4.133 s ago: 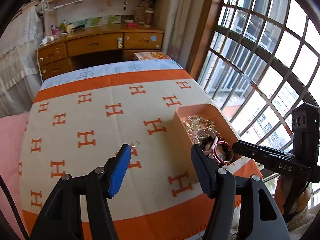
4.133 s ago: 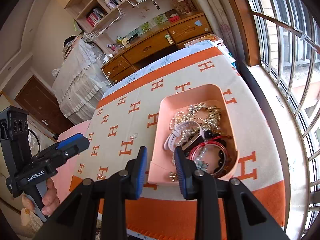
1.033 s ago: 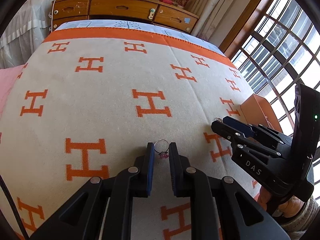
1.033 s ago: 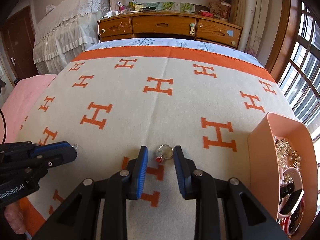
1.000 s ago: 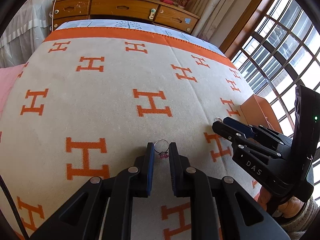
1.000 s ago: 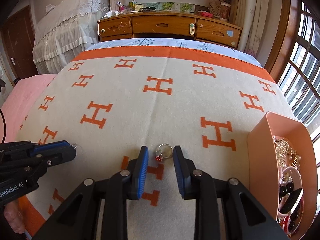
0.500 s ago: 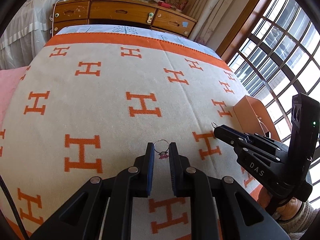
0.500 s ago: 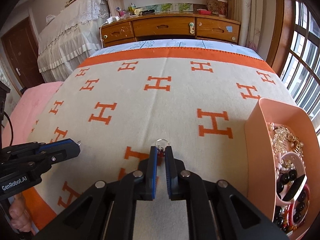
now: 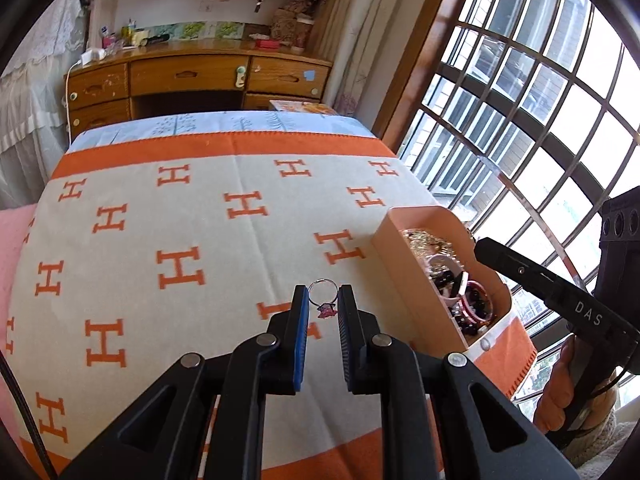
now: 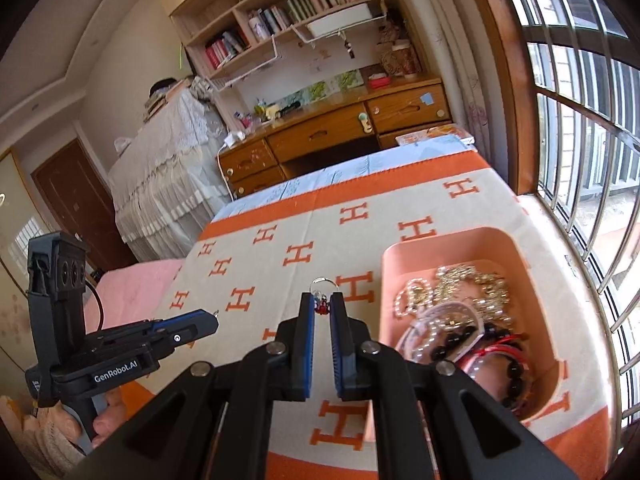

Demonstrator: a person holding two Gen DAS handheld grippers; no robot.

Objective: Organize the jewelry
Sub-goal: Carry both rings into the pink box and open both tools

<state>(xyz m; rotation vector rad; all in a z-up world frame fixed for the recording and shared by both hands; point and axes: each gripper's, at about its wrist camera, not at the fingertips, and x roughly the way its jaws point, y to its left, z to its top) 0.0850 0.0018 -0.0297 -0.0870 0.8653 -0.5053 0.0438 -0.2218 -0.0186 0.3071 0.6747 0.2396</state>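
My left gripper (image 9: 323, 300) is shut on a silver ring with a pink charm (image 9: 323, 298) and holds it above the blanket. My right gripper (image 10: 322, 300) is shut on a silver ring with a red charm (image 10: 321, 294), also lifted, just left of the pink tray (image 10: 532, 276). The tray holds several bracelets, bead strands and gold chains. In the left wrist view the tray (image 9: 404, 264) lies to the right, with the right gripper's body (image 9: 560, 296) over its far side. The left gripper's body (image 10: 120, 344) shows at the left of the right wrist view.
A beige blanket with orange H marks (image 9: 180, 240) covers the bed. A wooden desk with drawers (image 9: 192, 80) stands beyond the bed's far end. A barred window (image 9: 540, 100) runs along the right side. A pink sheet (image 10: 132, 284) borders the blanket's left.
Both grippers have risen from the blanket, each with its ring, and swung toward the tray. The right gripper closed on its ring within the last second.
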